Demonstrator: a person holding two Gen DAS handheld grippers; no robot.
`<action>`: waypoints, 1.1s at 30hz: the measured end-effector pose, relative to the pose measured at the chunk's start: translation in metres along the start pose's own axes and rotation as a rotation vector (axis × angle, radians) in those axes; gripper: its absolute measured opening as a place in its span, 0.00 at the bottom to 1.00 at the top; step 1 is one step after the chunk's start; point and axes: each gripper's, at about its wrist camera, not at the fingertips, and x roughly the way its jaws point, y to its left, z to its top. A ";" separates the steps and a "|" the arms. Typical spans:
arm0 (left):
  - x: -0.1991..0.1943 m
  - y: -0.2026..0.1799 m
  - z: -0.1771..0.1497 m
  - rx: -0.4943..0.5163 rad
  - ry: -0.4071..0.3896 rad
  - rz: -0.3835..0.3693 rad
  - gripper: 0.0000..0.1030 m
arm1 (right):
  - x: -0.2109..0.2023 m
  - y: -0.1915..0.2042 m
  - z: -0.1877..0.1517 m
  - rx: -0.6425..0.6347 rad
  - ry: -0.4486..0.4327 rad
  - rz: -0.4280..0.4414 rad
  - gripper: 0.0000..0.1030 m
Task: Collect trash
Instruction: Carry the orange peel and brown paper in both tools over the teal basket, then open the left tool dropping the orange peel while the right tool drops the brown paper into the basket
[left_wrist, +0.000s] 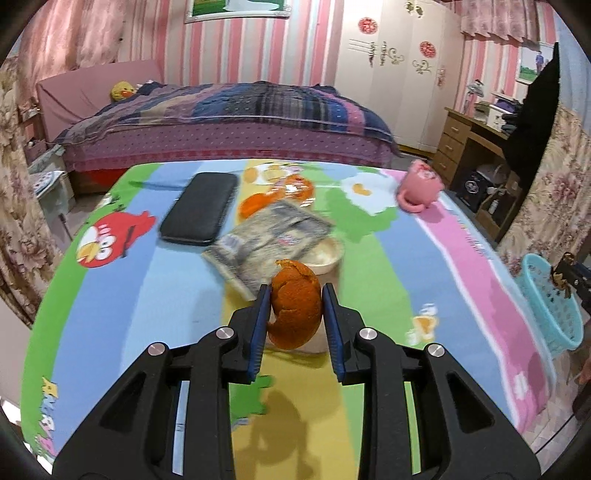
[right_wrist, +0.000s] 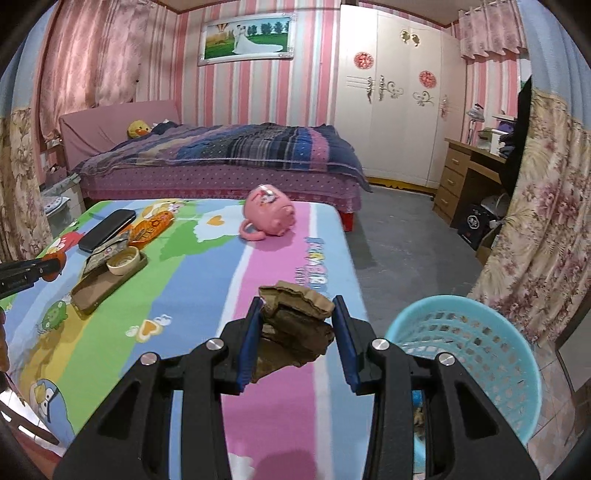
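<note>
In the left wrist view, a table (left_wrist: 177, 295) under a bright cartoon-bird cloth stands before a bed (left_wrist: 221, 122) in a pink-striped room, and the left gripper (left_wrist: 295, 314) pinches an orange peel (left_wrist: 295, 306) above the cloth, near a black case (left_wrist: 199, 208), a wrapper (left_wrist: 269, 236) and a pink mug (left_wrist: 419, 188). In the right wrist view, the right gripper (right_wrist: 297, 332) clamps crumpled brown paper (right_wrist: 295, 328) over the table's pink stripe, just beside a blue basket (right_wrist: 480, 354) on the floor; the cloth's lettering is too blurred to read.
</note>
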 end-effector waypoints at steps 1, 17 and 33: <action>0.000 -0.005 0.001 0.005 0.000 -0.008 0.27 | -0.002 -0.009 -0.001 0.011 -0.004 -0.007 0.37; -0.002 -0.112 0.017 0.146 -0.022 -0.136 0.27 | -0.025 -0.108 -0.018 0.109 -0.023 -0.141 0.37; 0.008 -0.206 0.015 0.255 -0.015 -0.241 0.27 | -0.024 -0.166 -0.040 0.151 0.009 -0.224 0.37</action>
